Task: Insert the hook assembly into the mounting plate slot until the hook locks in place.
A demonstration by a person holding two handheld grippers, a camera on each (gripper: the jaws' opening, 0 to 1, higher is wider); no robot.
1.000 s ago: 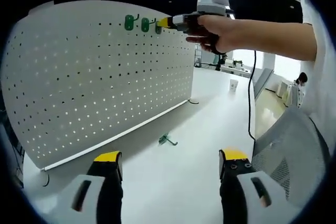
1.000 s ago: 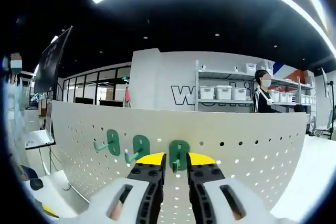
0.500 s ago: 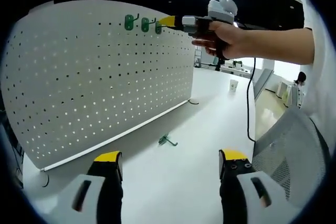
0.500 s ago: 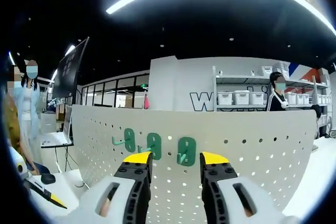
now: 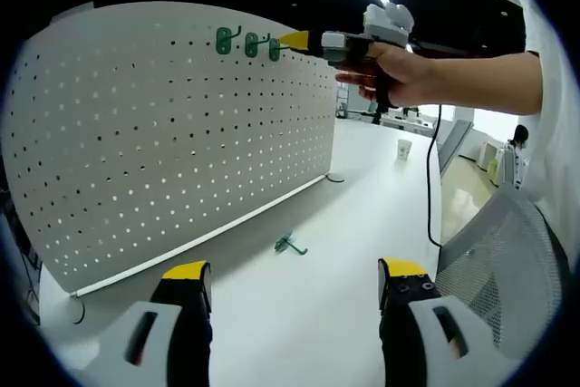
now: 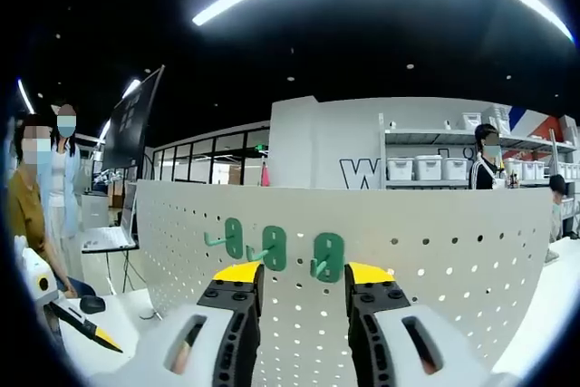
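Observation:
Three green hooks hang in a row near the top edge of the white pegboard (image 5: 181, 124): left hook (image 6: 229, 237), middle hook (image 6: 270, 248), right hook (image 6: 325, 257). My right gripper (image 6: 304, 275) is open, its yellow tips on either side of the right hook and a little back from the pegboard (image 6: 435, 251). In the left gripper view that gripper (image 5: 304, 40) is held up by a hand beside the hooks (image 5: 246, 42). A loose green hook (image 5: 290, 245) lies on the white table (image 5: 362, 215). My left gripper (image 5: 294, 274) stands open low over the table, holding nothing.
A paper cup (image 5: 403, 148) stands far back on the table. A mesh chair back (image 5: 494, 260) is at the right. A cable (image 5: 433, 169) hangs from the raised hand. People stand at the left (image 6: 41, 197), and shelves with bins (image 6: 435, 165) are behind the pegboard.
My right gripper has opened off the right hook and pulled back a little from the pegboard; the hook stays hanging. The left gripper has not moved.

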